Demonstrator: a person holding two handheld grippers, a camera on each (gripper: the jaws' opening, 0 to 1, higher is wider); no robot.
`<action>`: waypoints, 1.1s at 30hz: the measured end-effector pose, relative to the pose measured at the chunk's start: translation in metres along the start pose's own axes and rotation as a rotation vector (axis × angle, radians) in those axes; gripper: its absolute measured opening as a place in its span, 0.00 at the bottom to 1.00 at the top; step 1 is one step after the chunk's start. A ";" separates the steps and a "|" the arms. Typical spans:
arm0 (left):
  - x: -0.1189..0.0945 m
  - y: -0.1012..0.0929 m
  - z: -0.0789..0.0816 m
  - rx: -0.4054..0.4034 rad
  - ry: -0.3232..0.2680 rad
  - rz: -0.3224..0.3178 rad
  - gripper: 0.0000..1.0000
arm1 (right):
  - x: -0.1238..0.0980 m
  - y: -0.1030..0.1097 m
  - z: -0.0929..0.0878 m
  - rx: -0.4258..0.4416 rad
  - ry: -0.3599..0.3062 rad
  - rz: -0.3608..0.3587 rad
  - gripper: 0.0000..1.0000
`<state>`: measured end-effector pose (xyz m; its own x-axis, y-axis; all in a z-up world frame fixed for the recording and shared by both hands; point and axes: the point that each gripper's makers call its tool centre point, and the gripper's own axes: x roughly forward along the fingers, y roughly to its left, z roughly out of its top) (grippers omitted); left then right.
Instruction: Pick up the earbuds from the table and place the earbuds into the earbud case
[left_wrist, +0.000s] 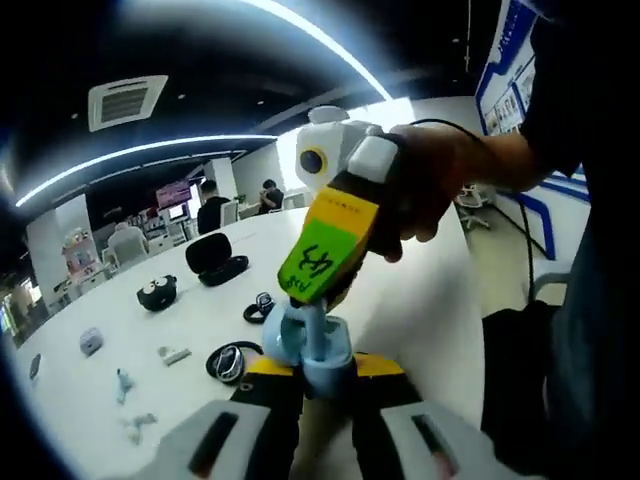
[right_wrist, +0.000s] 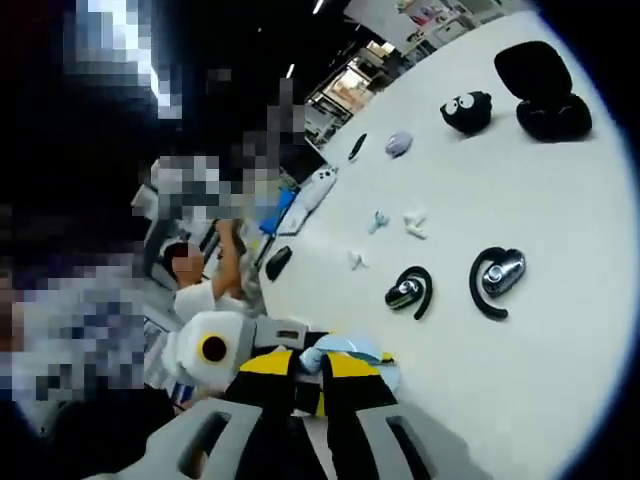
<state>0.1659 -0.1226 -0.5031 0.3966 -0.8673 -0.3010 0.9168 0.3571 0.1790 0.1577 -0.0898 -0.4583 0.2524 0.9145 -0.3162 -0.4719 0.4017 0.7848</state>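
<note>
My left gripper (left_wrist: 312, 385) is shut on a light blue earbud case (left_wrist: 318, 352), held upright above the table's near edge. My right gripper (left_wrist: 303, 312), in a person's hand, comes down from the upper right. It pinches the case's top part, and I cannot tell whether that is the lid or an earbud. In the right gripper view my right gripper (right_wrist: 322, 368) is shut, with the light blue case (right_wrist: 352, 352) at its tips. A small light blue earbud (left_wrist: 122, 385) (right_wrist: 377, 221) lies on the white table (left_wrist: 420, 300) beside small white earbuds (right_wrist: 413, 222).
Two black ear-hook earbuds (right_wrist: 410, 290) (right_wrist: 497, 275) lie near the case. Farther off are an open black case (right_wrist: 545, 95), a black fuzzy case with eyes (right_wrist: 466, 110), a lavender case (right_wrist: 398, 143) and a white remote (right_wrist: 318, 190). People sit at the table's far end.
</note>
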 end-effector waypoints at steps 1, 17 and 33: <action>0.000 0.000 0.000 -0.006 -0.001 0.002 0.19 | 0.000 0.000 0.000 -0.020 -0.006 -0.014 0.10; 0.000 0.001 -0.001 -0.058 -0.007 0.018 0.19 | -0.006 -0.004 -0.004 0.042 -0.228 -0.076 0.10; 0.003 0.001 0.003 0.089 0.056 0.126 0.19 | -0.020 -0.010 -0.006 0.264 -0.441 -0.072 0.10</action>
<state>0.1676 -0.1255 -0.5010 0.5123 -0.7961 -0.3220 0.8528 0.4277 0.2996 0.1521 -0.1120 -0.4636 0.6352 0.7547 -0.1642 -0.2252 0.3843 0.8953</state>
